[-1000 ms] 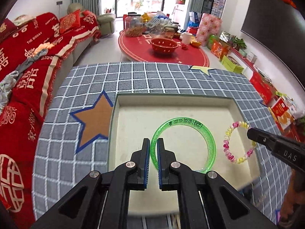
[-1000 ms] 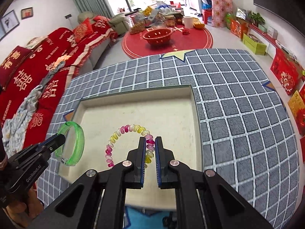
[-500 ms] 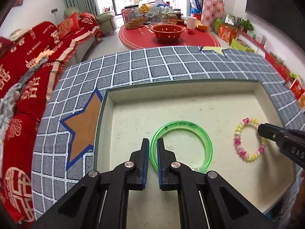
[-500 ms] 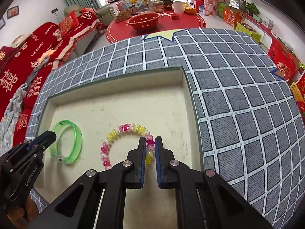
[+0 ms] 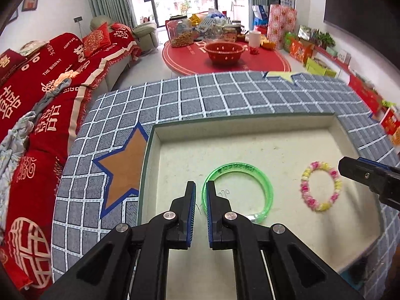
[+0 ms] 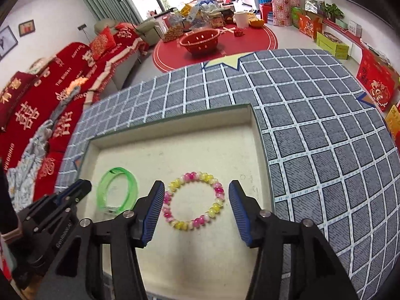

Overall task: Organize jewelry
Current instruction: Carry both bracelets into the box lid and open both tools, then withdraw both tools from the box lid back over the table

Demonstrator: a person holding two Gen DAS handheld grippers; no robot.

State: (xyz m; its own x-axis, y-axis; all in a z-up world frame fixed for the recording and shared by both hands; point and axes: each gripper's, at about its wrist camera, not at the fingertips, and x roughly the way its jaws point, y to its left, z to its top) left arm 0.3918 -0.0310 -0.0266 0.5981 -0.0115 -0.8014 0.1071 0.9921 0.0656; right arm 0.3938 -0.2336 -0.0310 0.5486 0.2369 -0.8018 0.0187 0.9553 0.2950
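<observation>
The right gripper (image 6: 196, 206) has just opened its jaws, leaving the beaded bracelet (image 6: 192, 201) flat in the beige tray (image 6: 175, 120) where before it was pinched, while the left gripper (image 5: 201, 208) stays clamped on the green bangle (image 5: 238, 191), which could snag and drag if lifted carelessly.

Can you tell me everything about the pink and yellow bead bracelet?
The beaded bracelet is a closed ring of small glossy pink, yellow and whitish beads that look like glass or plastic. It lies flat on the cream floor of the shallow tray, right of the green bangle and apart from it. The right gripper has just been opening; its jaws now stand on either side of the bracelet, not pressing it.
</observation>
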